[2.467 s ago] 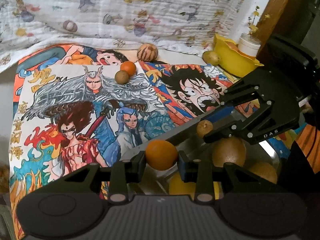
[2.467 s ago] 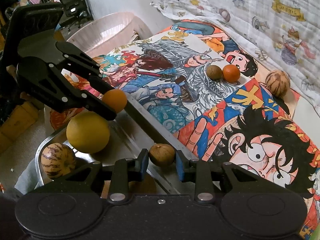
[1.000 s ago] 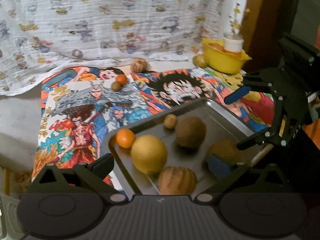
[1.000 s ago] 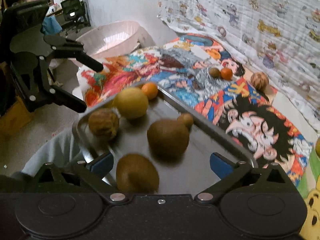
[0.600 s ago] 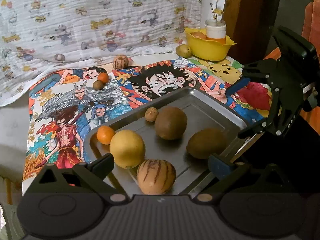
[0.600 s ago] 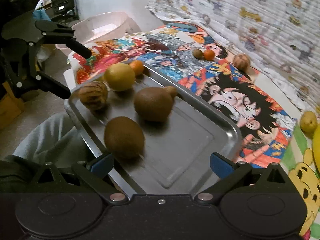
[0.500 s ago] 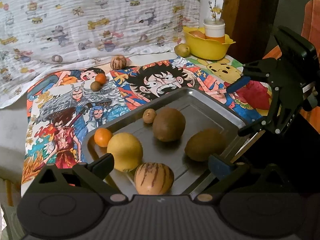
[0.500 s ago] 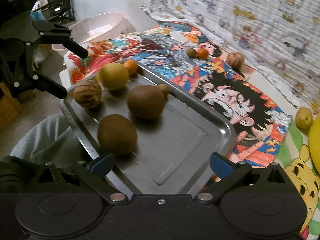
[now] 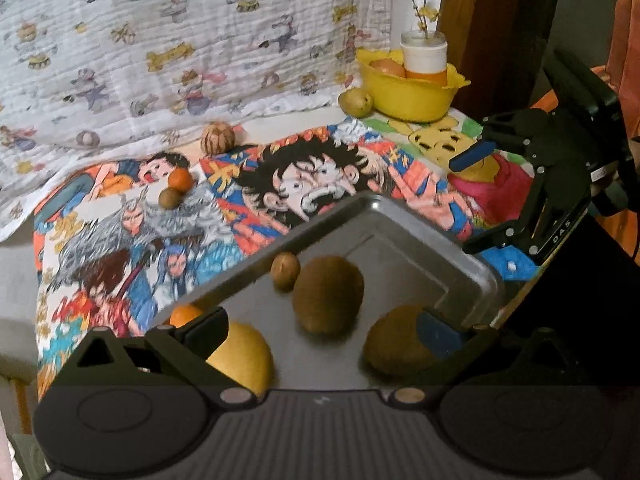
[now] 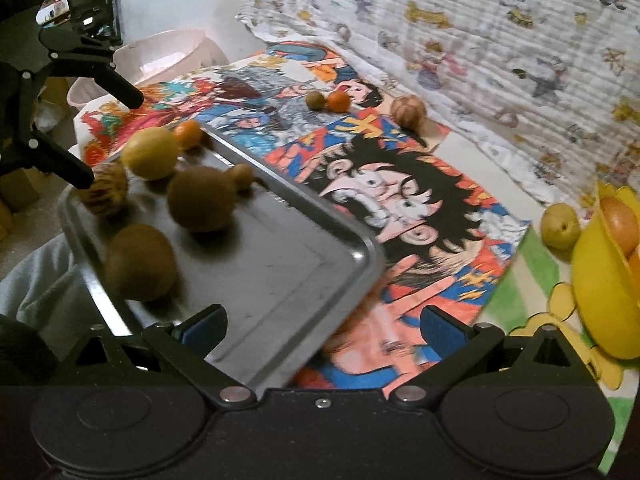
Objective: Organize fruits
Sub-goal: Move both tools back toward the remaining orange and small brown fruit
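Fruits (image 10: 196, 198) crowd our steel tray (image 10: 280, 280); both our left gripper (image 9: 320, 330) and right gripper (image 10: 322, 326) gape wide, empty; one nudge could roll them off.

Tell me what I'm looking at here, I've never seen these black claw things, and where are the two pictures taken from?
The black claws are two handheld grippers, one in each of a person's hands; no robot arm is involved. Each carries a camera looking forward along its two fingers, so one picture comes from the left gripper and the other from the right gripper. Both are open and hold nothing. Each also shows in the other's view. Below them is a metal tray holding six fruits, among them two brown kiwis, a yellow citrus and a small orange. Beyond, on a cartoon-print cloth, lie three more fruits, among them a striped round fruit, plus a pear beside a yellow bowl.
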Available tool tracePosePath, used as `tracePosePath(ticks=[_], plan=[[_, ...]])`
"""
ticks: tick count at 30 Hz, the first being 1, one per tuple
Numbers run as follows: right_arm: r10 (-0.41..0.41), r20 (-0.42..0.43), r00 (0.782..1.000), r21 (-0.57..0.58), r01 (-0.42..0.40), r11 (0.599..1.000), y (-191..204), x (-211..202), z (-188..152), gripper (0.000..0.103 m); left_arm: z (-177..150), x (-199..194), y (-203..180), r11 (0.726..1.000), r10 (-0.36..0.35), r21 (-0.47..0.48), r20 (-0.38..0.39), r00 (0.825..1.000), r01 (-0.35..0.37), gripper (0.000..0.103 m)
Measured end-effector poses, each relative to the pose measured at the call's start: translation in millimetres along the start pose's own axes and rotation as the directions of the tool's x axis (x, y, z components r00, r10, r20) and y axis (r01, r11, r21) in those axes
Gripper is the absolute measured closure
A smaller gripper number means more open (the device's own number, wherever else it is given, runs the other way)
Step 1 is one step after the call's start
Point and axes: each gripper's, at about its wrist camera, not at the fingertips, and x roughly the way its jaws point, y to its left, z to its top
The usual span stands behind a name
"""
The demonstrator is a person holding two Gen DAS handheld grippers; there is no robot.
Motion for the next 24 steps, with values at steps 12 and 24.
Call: tracePosePath(ticks=[12, 24], plan=[[-0.053, -0.026, 0.998, -0.041, 0.052, 0.998, -54, -1, 36, 0.001, 66, 32, 26, 0.999, -0.019, -0.031, 0.048, 0.999, 0.021, 0.001], [-0.078, -0.030, 0.997, -0.161, 0.072, 0.984, -73, 2, 70, 0.001, 113, 69, 54, 0.997, -0.043, -0.066, 0.103, 0.994, 0.050, 0.001]])
